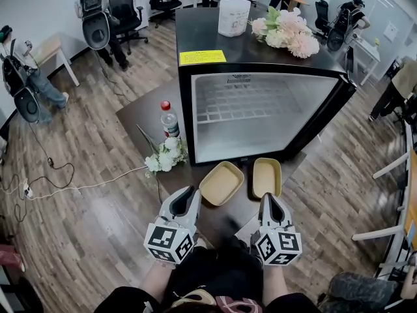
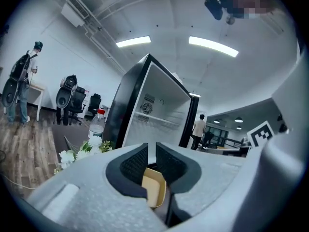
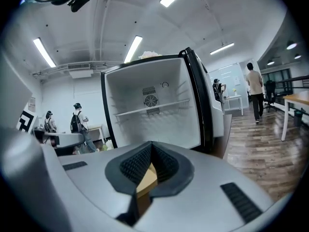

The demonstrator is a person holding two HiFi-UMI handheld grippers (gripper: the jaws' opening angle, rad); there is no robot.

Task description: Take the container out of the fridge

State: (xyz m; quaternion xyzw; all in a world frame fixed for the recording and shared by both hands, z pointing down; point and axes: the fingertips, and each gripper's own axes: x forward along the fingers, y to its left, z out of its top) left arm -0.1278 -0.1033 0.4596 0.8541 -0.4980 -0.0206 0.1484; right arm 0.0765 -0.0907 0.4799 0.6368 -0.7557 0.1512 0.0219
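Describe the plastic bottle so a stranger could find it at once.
Find the open black fridge on the dark table. Just left of it, beyond a small white flower bunch, stands the bottle. It alone is clear plastic with a red cap.

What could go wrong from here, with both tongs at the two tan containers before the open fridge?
The left tongs sit at only a corner of the left container; lifted there, it could tilt or slip.
The right container lies close beside it, so they might knock together.
The bottle and flowers stand near on the left and could get swept over.
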